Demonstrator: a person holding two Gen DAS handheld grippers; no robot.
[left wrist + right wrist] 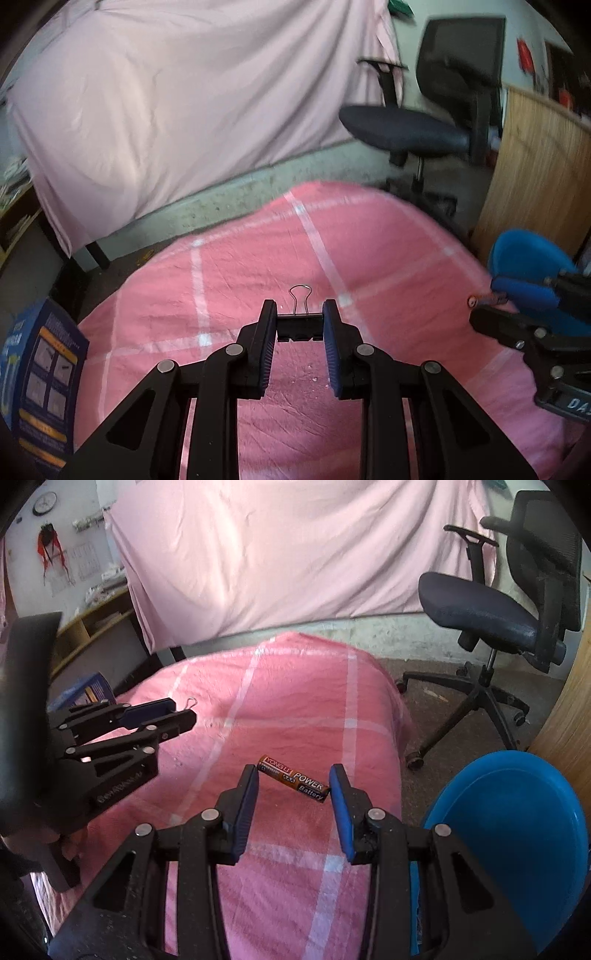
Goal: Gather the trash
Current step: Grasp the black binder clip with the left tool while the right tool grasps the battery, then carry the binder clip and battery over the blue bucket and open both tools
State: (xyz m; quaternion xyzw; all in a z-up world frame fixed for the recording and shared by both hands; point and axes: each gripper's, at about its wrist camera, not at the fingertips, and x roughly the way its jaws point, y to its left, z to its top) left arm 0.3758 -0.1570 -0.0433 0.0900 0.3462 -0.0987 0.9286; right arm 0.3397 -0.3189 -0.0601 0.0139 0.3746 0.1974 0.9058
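Stage: While both items sit between pads, neither has reached the bin; you are roughly midway, as far as the views allow a judgement.
Battery point(293, 778): lies slanted across the right gripper point(293, 781); its ends meet or nearly meet the two blue pads point(341, 805), and the left wrist view shows it lifted off the cloth, so you appear to hold it end to end.
Clip point(299, 325): a black binder clip, wire loop pointing away, pinched by its sides in the left gripper point(300, 332); the pads stand narrowly apart, closed onto the clip body.
Bin point(517, 849): blue, just beside the cloth's right edge, close under your right gripper; what shows of its inside looks bare.
Cloth point(295, 686): pink with pale stripes; no other trash shows on it, only a few pale specks near the left pads.
Box point(44, 376): blue printed carton at the cloth's left edge; whether it counts as trash cannot be told.
Left to do: carry both items over the bin and release them.
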